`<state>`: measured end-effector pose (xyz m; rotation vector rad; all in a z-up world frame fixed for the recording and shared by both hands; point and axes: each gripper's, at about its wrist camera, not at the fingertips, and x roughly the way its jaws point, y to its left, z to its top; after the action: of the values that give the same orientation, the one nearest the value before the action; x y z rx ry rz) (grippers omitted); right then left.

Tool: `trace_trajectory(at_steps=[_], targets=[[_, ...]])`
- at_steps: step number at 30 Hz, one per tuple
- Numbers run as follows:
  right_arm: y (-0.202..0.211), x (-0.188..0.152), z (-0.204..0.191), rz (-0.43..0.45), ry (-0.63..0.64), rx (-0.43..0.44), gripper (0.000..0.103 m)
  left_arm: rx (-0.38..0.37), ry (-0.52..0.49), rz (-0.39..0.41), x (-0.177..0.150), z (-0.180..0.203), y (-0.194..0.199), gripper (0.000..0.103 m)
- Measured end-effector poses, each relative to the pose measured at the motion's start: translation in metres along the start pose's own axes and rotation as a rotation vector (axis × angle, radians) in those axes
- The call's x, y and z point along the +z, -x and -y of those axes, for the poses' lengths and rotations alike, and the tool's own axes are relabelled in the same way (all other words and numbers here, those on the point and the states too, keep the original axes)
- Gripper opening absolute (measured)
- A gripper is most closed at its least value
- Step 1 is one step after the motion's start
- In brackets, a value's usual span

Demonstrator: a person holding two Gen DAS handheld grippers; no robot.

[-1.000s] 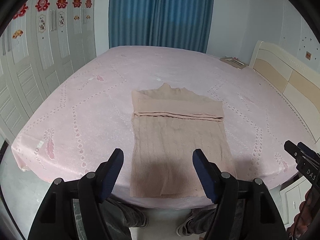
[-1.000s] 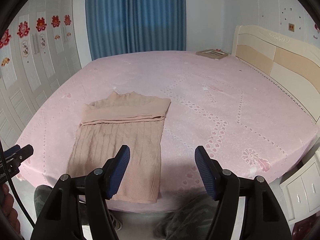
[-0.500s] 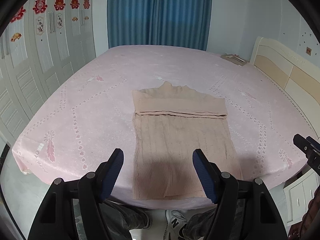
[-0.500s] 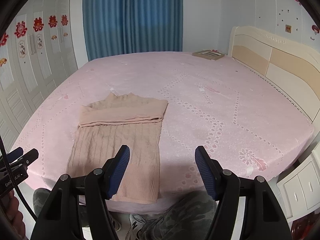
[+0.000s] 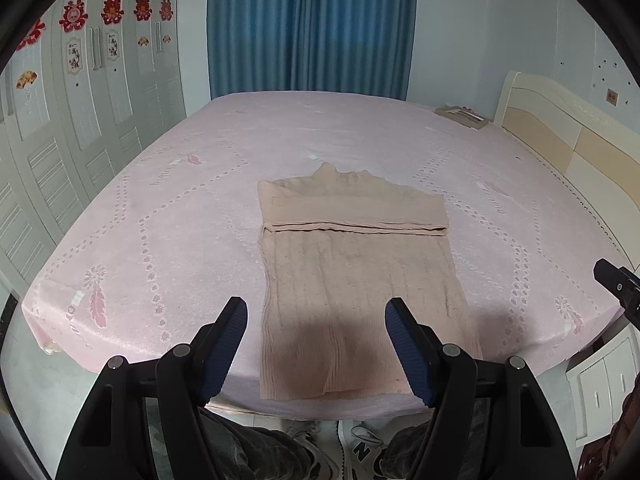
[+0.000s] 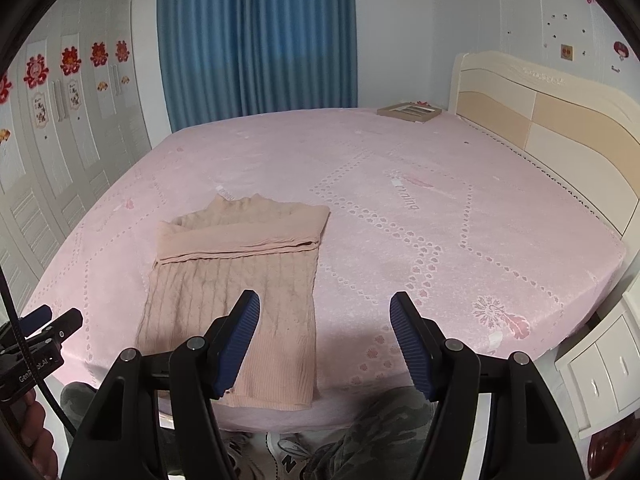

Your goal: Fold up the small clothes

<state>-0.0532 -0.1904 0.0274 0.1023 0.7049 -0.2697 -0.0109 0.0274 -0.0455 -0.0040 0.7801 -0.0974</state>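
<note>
Folding looks part done: beige sweater lies at the near edge of the bed, sleeves tucked across its chest, bottom fold remaining, while left gripper and right gripper hover with fingers spread, empty.

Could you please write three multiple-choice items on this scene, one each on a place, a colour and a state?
1. Where does the sweater lie?
A. near the bed's front edge
B. against the headboard
C. on the floor

2. What colour are the curtains?
A. white
B. blue
C. red

3. How do the left gripper and right gripper stand?
A. both shut on cloth
B. one open
C. both open, holding nothing

Answers: 1 A, its hem reaches the near edge; 2 B, blue folds behind the bed; 3 C, fingers spread apart, empty.
</note>
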Motion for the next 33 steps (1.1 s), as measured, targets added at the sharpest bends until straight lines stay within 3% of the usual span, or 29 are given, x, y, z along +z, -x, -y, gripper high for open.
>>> trace_trajectory(at_steps=[18, 30, 33], targets=[[-0.015, 0.003, -0.009, -0.028, 0.008, 0.028, 0.067, -0.025, 0.013, -0.006, 0.001, -0.007, -0.017, 0.07], [-0.106, -0.028, -0.031, -0.175, 0.056, 0.098, 0.066, 0.04, 0.067, -0.125, -0.026, -0.045, -0.091, 0.07], [-0.132, -0.045, -0.033, -0.224, 0.076, 0.125, 0.058, 0.028, 0.095, -0.175, -0.039, -0.056, -0.114, 0.069]])
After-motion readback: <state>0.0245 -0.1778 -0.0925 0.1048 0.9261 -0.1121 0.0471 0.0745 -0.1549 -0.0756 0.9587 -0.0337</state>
